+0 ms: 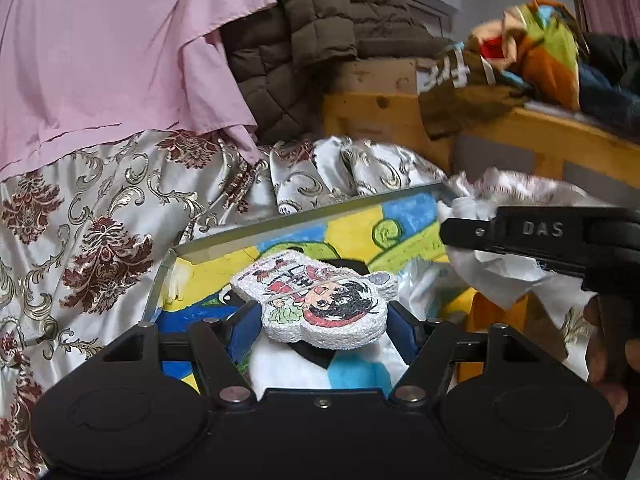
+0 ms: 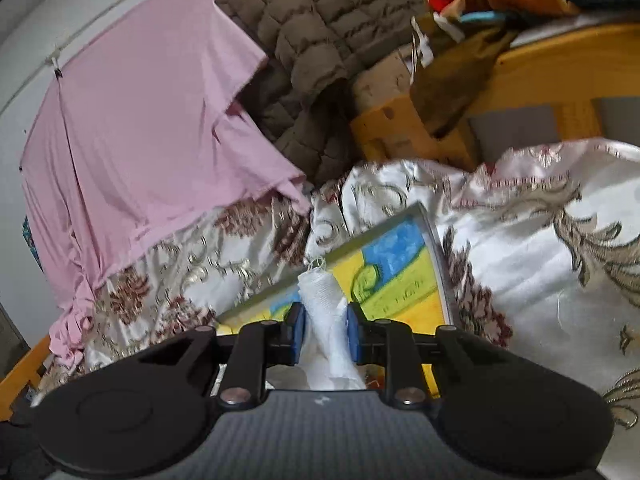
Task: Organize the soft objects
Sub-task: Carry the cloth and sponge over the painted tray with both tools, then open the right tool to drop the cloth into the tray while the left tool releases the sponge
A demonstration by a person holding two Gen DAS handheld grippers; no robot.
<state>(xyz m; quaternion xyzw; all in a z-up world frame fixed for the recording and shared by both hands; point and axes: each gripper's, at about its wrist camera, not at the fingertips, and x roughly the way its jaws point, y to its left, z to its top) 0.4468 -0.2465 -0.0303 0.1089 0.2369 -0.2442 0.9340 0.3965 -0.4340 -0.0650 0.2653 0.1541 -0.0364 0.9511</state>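
Observation:
My left gripper [image 1: 324,320] is shut on a flat white foam sponge [image 1: 316,296] printed with a cartoon figure and ringed by a rubber band. It holds the sponge above a colourful painted board [image 1: 360,228] with a metal frame. My right gripper [image 2: 323,332] is shut on a rolled white cloth [image 2: 326,312] that sticks up between its blue pads. In the left wrist view the right gripper [image 1: 472,236] comes in from the right with the white cloth [image 1: 500,276] bunched under it.
The painted board [image 2: 400,276] lies on a shiny white bedspread with maroon and gold flowers [image 1: 100,220]. A pink sheet [image 1: 100,60] and a brown quilted jacket [image 1: 312,32] hang behind. A wooden bed frame [image 1: 520,128] carries piled clothes [image 1: 540,48] at the right.

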